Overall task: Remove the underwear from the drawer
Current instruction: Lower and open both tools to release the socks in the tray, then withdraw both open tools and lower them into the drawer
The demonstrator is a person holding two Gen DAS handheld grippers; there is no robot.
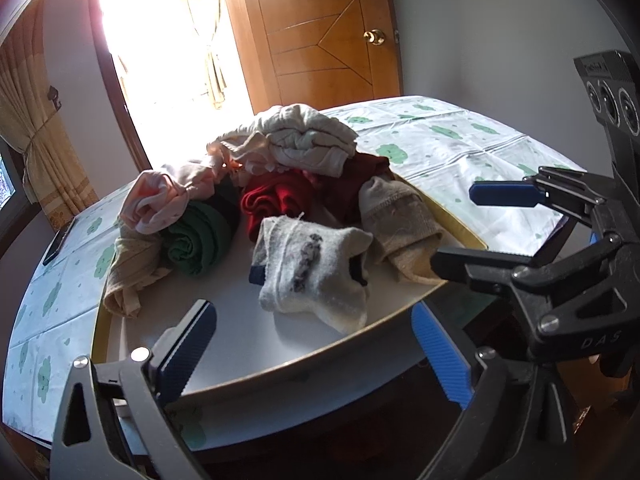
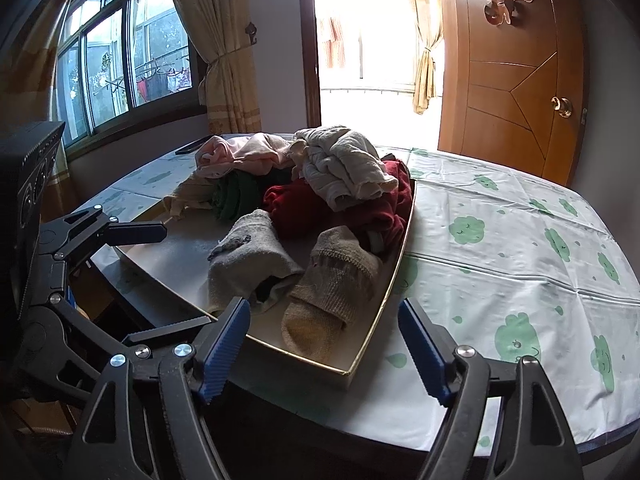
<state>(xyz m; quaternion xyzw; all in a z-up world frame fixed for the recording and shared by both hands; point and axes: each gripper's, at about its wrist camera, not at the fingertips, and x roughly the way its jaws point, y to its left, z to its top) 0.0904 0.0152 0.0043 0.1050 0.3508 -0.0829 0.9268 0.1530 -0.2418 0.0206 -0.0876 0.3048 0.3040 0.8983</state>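
Underwear [image 1: 308,142], crumpled cream cloth, tops the drawer [image 1: 240,344] pile; both tools [image 1: 316,344] [image 2: 324,344] gape wide, empty.

"DAS" on right gripper [image 1: 456,232] body.

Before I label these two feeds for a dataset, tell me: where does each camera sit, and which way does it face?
Left wrist: sits on the left claw, looking down across the drawer of clothes toward the wooden door; its own open fingers show, plus the right claw at right.
Right wrist: sits on the right claw, looking over the drawer's near corner toward the window; the left claw shows at left.
Shared: the drawer, the grey sock, the table.
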